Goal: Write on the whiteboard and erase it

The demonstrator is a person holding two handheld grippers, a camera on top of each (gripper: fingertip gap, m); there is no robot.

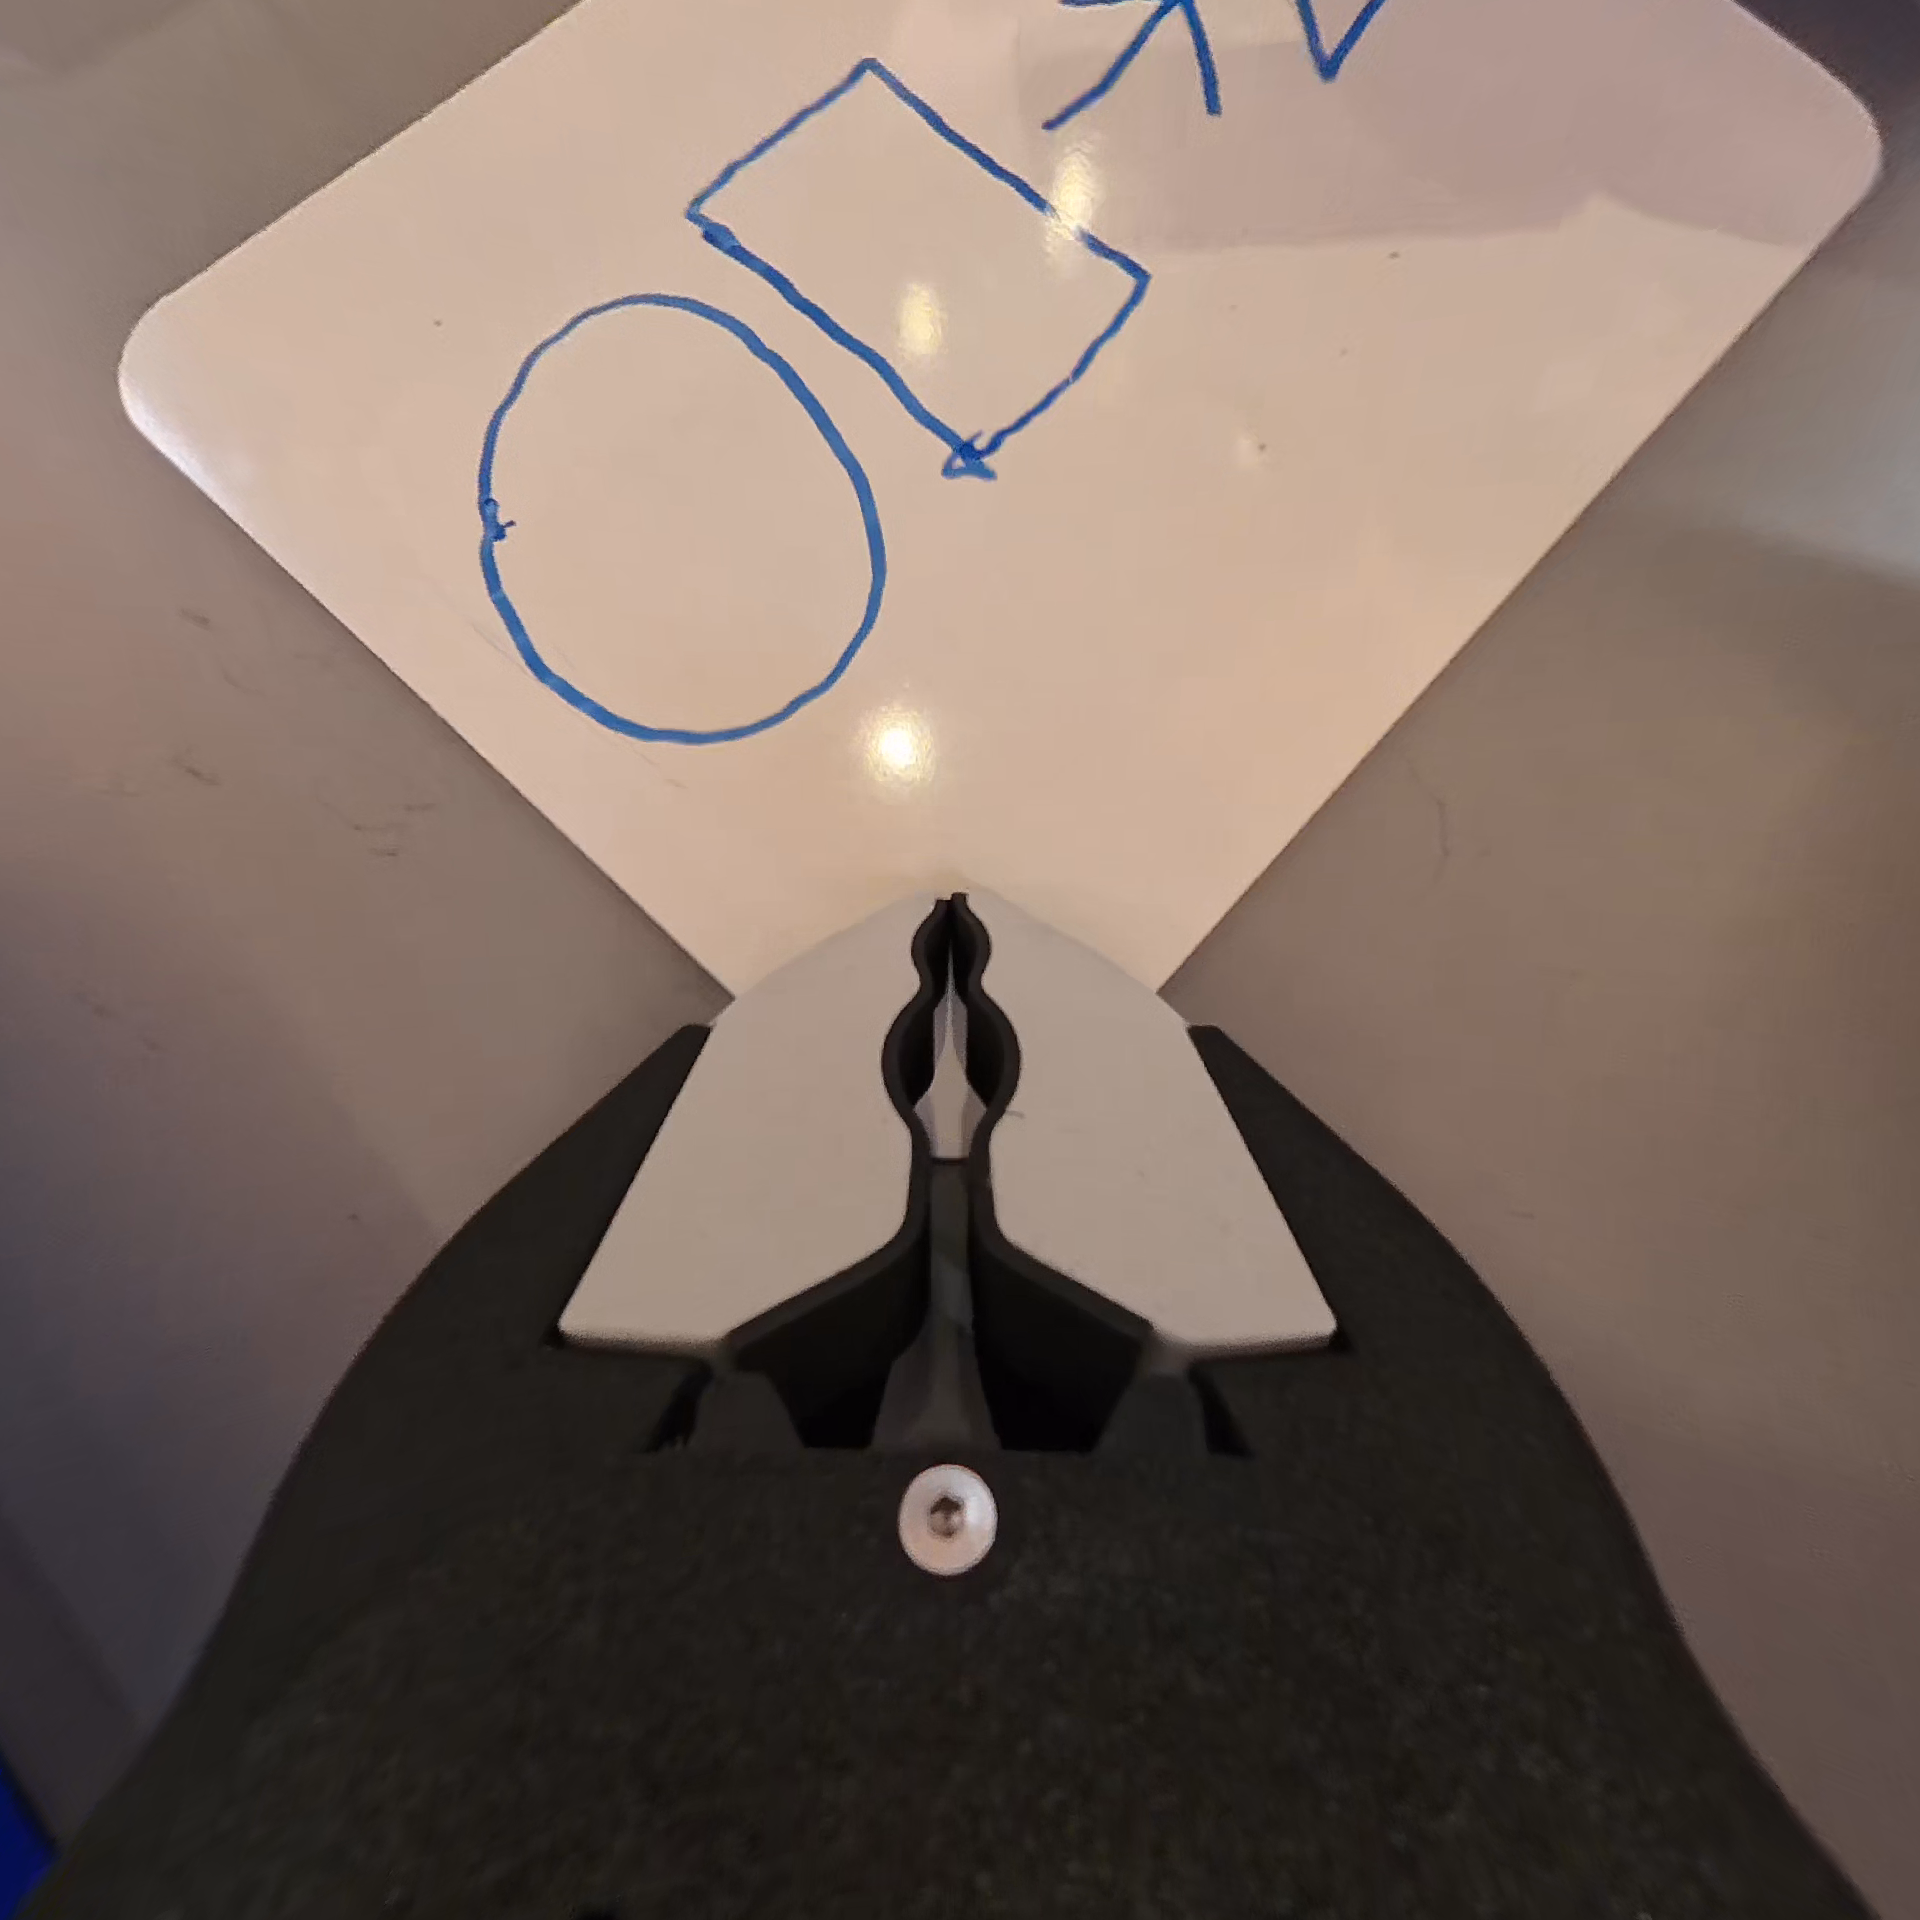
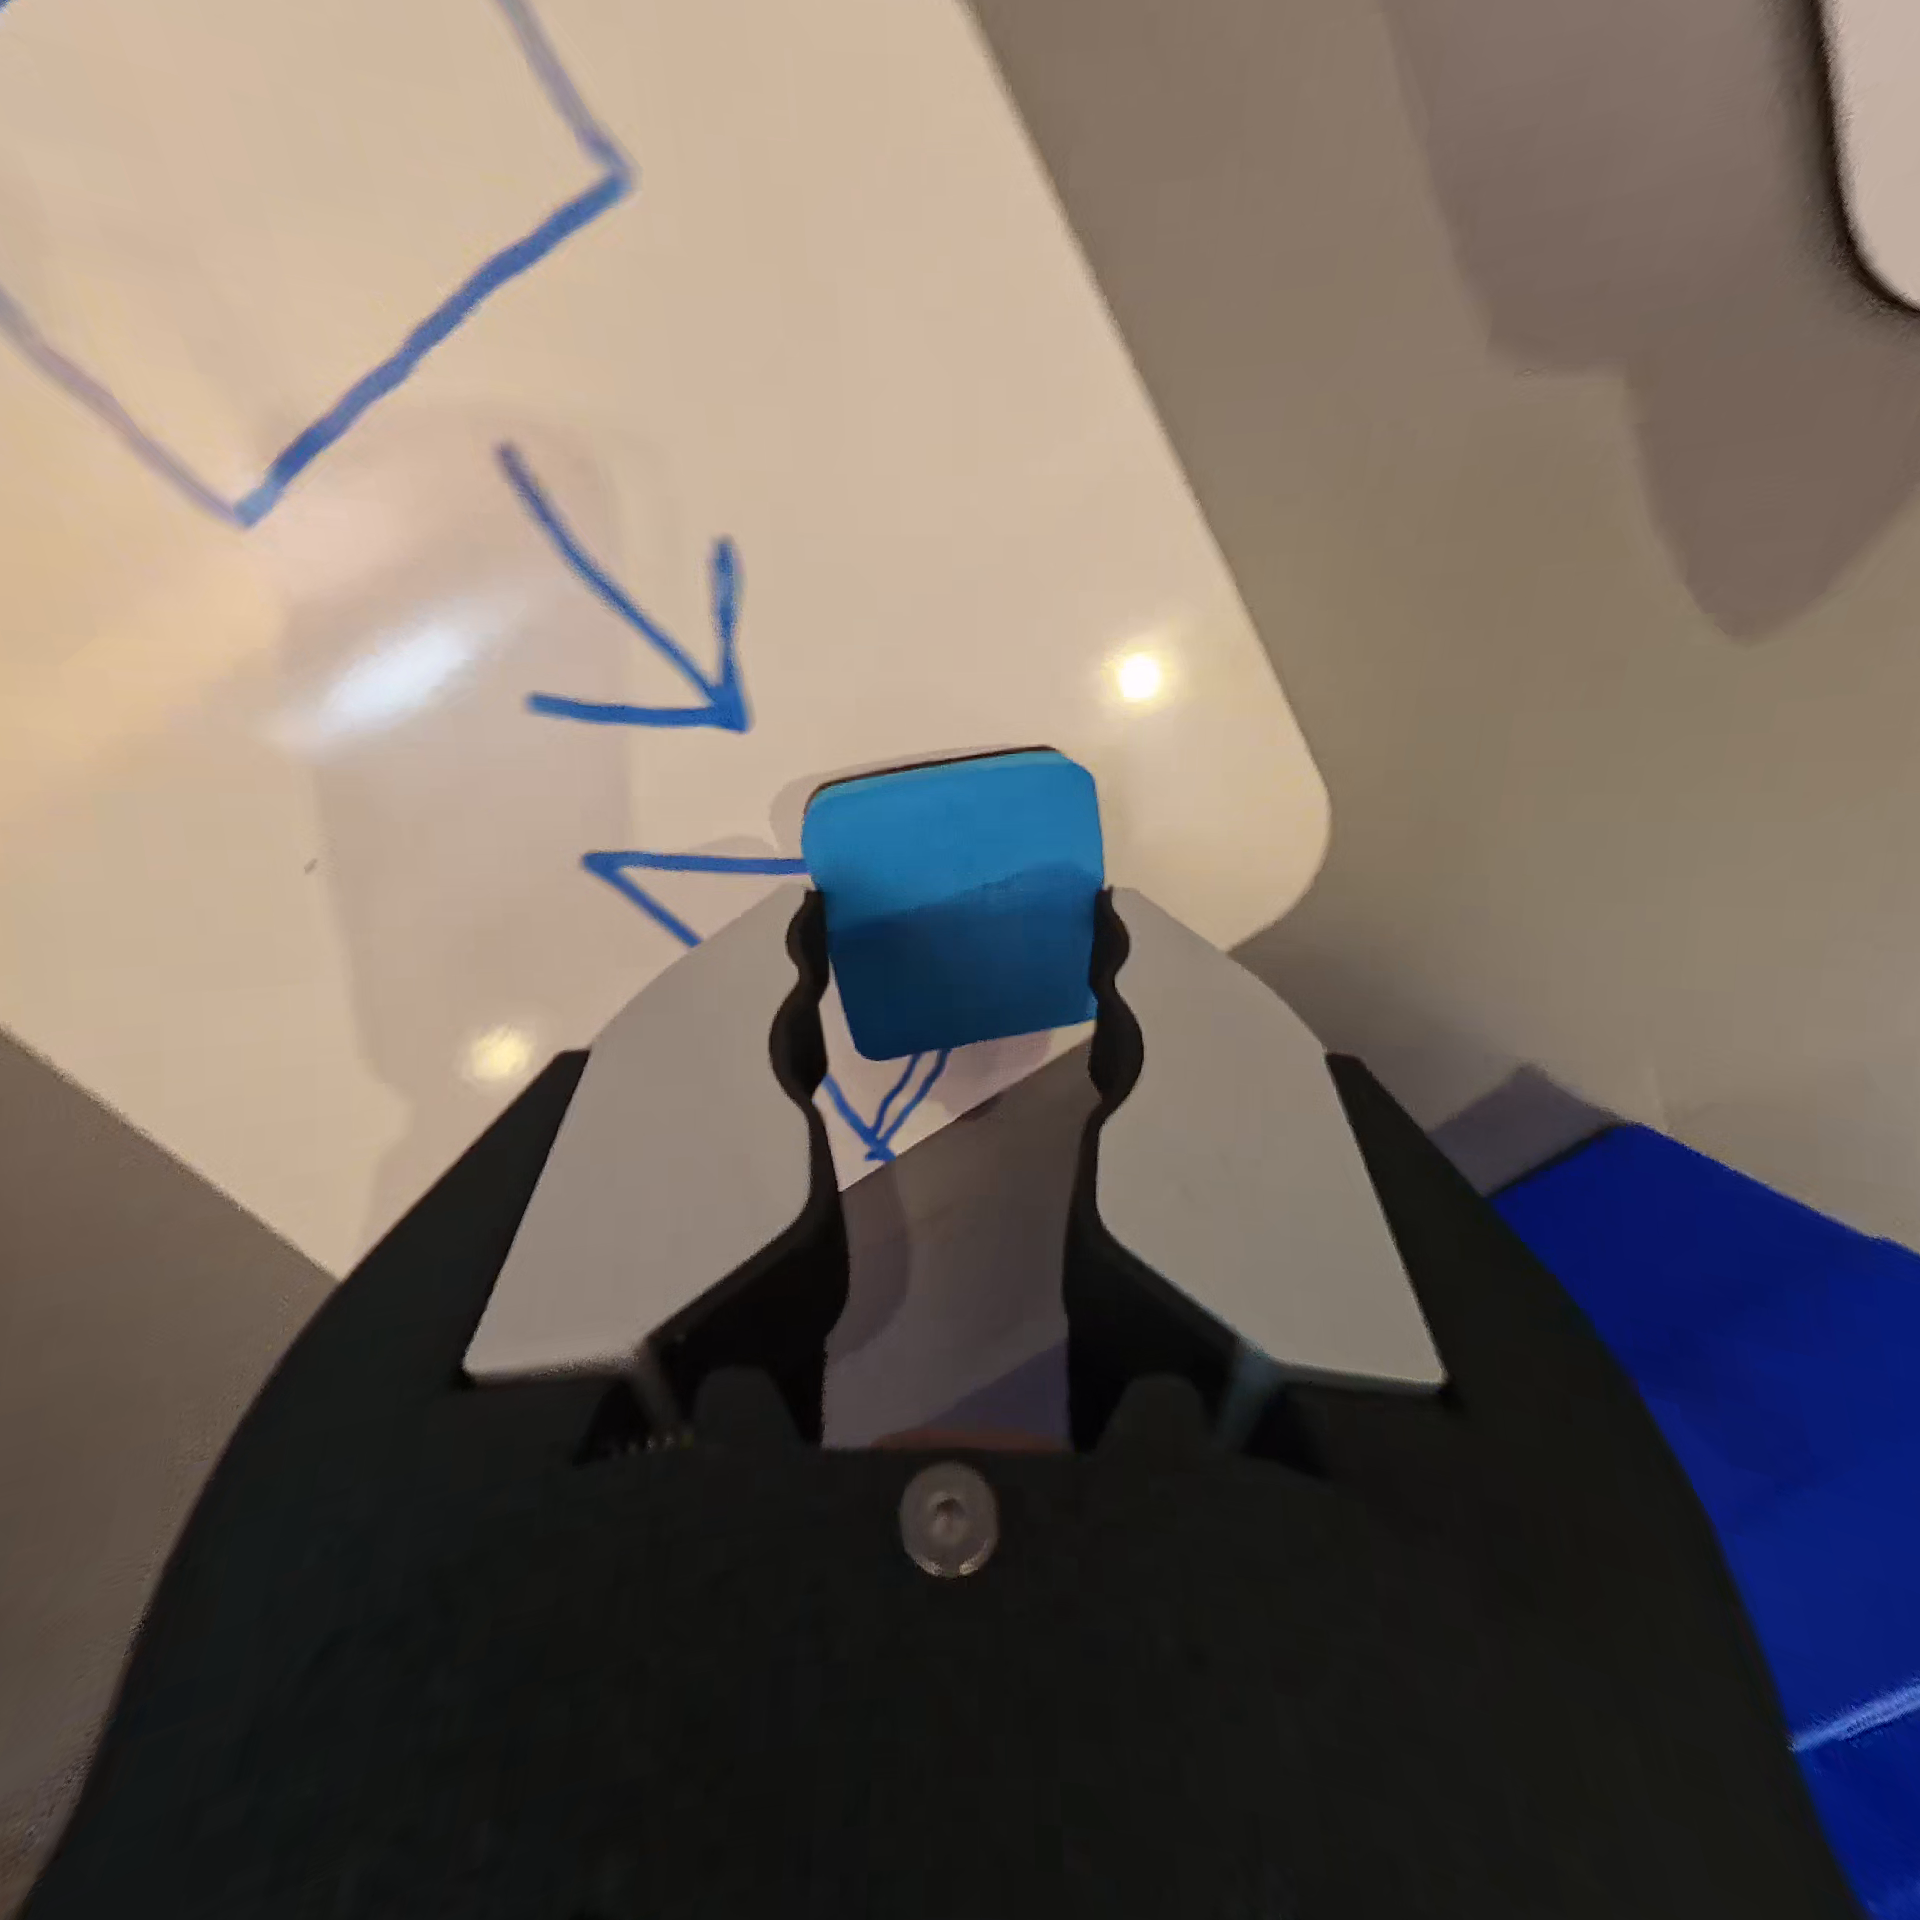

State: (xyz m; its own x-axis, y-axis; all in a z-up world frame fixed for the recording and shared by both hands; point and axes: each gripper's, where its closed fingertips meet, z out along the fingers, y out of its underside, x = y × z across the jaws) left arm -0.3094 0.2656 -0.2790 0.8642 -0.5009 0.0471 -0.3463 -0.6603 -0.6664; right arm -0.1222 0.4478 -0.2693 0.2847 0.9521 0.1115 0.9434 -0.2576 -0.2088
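Left wrist: left gripper [image 1: 954, 902] fingers closed on the near corner of the whiteboard [image 1: 1299, 582], pinning it to the desk [image 1: 260, 935]; circle [image 1: 681, 520] and square [image 1: 920, 260] intact.
Right wrist: right gripper [image 2: 951, 935] grips the eraser [image 2: 951, 883], on the board over the triangle [image 2: 665, 883]. Erasing just starting; next, sweep toward the arrow [image 2: 665, 644].

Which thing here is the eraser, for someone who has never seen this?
Find the white board with blue drawings. At its corner, the right claw grips a small block: the eraser, solid blue and raised, unlike the thin drawn lines.
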